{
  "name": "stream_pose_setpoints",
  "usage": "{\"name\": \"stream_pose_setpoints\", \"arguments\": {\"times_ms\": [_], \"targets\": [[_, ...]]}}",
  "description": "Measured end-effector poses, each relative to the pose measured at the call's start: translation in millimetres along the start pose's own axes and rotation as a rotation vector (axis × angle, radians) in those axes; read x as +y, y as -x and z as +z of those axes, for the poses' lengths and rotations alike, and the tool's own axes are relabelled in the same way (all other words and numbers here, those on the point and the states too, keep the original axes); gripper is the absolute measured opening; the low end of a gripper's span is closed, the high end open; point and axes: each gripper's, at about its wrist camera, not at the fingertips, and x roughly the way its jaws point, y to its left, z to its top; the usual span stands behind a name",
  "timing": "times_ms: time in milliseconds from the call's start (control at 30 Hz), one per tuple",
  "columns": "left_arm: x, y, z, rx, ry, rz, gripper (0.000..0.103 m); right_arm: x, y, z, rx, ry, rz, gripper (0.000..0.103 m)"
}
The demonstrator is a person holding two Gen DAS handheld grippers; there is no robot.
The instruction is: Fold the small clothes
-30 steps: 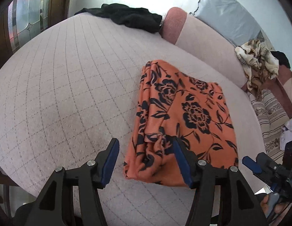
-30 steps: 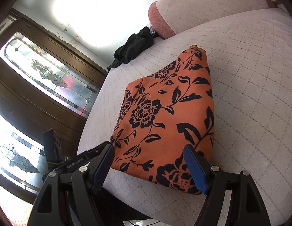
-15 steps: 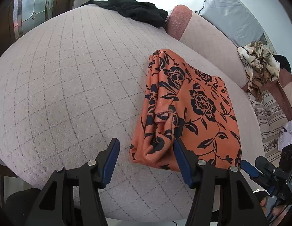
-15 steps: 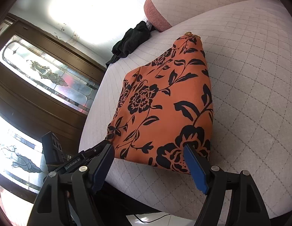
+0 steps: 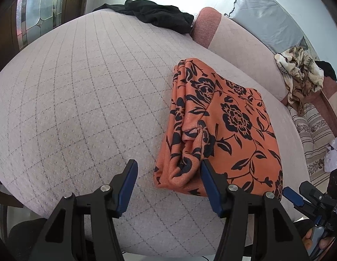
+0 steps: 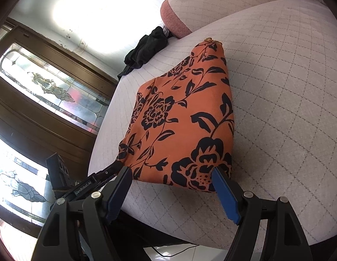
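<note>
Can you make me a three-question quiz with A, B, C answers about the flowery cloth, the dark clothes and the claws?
1. Where is the black garment?
A. at the far edge of the quilted cushion, by the pink bolster
B. on top of the orange cloth
C. in a claw

2. What colour are the flowers on the orange cloth?
A. white
B. black
C. green

3. How are the left claw and right claw?
A. both open, holding nothing
B. both pinching cloth
C. one holds the black garment

Answers: 1 A, it lies far behind the cloth. 2 B, dark blooms on orange. 3 A, the blue pads stand apart, with the folded cloth lying flat.
</note>
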Motion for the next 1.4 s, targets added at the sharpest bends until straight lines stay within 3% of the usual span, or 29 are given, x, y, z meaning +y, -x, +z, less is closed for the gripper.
{"name": "stream_pose_setpoints", "arguments": {"times_ms": [233, 367, 500, 633, 700, 800, 967, 1033, 1067, 1100, 1133, 1200, 1300, 1400], "targets": [[1, -4, -2, 0.004, 0.001, 0.006, 0.062, 24, -14, 16, -0.01, 0.064, 0.038, 0.08], [4, -2, -2, 0.007, 0.008, 0.004, 0.064, 7, -46, 17, 0.073, 0.001, 0.011, 0.084], [7, 16, 4, -0.027, 0.034, -0.024, 0.066, 13, -27, 15, 0.008, 0.033, 0.027, 0.084], [5, 32, 26, -0.082, 0.016, -0.074, 0.081, 8, -5, 21, -0.067, 0.062, -0.001, 0.084], [10, 24, 43, -0.08, -0.018, -0.079, 0.081, -6, -3, 30, -0.079, 0.025, -0.012, 0.084], [26, -5, 69, -0.021, -0.041, -0.06, 0.081, -24, -11, 50, -0.071, -0.03, -0.021, 0.084], [41, -65, 85, 0.182, 0.008, -0.128, 0.081, -32, -55, 83, -0.016, -0.086, -0.029, 0.084], [36, -75, 80, 0.217, 0.022, -0.155, 0.08, -32, -75, 88, 0.014, -0.096, -0.018, 0.084], [30, -73, 76, 0.2, -0.014, -0.14, 0.077, -30, -87, 86, 0.052, -0.093, 0.003, 0.084], [23, -73, 71, 0.203, -0.056, -0.134, 0.057, -26, -97, 84, 0.092, -0.072, 0.019, 0.076], [17, -72, 69, 0.2, -0.078, -0.118, 0.052, -18, -102, 82, 0.107, -0.024, -0.004, 0.052], [9, -64, 68, 0.172, -0.109, -0.108, 0.039, -8, -103, 83, 0.118, 0.041, -0.021, 0.038], [-3, -47, 72, 0.129, -0.114, -0.123, 0.031, 8, -85, 91, 0.085, 0.113, -0.006, 0.033], [-29, -30, 75, 0.067, -0.138, -0.171, 0.031, 16, -58, 106, 0.021, 0.164, -0.021, 0.033]]}}
